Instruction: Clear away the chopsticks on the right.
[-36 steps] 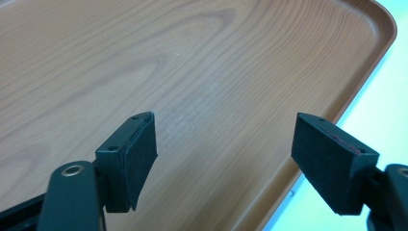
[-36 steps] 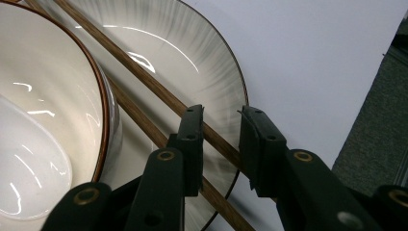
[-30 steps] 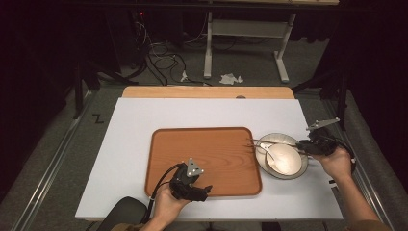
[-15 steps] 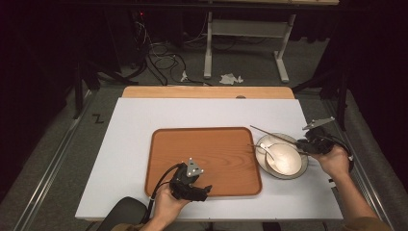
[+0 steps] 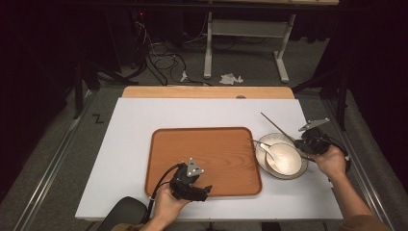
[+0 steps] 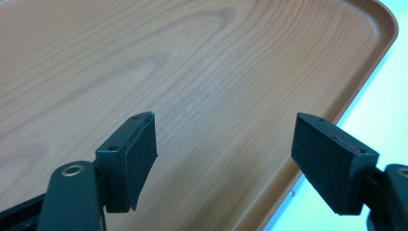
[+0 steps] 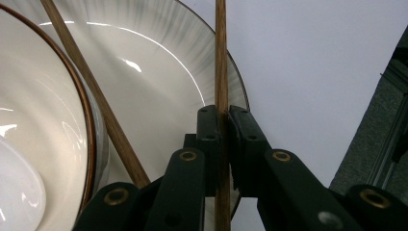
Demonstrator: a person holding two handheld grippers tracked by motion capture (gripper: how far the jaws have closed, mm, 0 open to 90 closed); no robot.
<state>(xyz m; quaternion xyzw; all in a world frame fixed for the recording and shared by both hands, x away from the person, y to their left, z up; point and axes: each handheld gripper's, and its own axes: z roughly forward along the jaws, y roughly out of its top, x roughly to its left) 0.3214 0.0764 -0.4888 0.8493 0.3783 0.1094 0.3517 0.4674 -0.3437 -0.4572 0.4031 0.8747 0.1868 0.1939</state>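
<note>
Now that my right gripper [image 7: 222, 144] has just been closing, its jaws pinch one thin brown wooden chopstick [image 7: 221, 57], raised above the white ceramic plate [image 7: 163, 62]. Its twin [image 7: 91, 91] lies across the plate beside the white bowl [image 7: 43, 134]. Judgement: first stick secured. Left gripper [image 6: 223, 159] stands wide, holding nothing, over the wooden tray [image 6: 144, 57] on the white bench [image 5: 130, 130].
</note>
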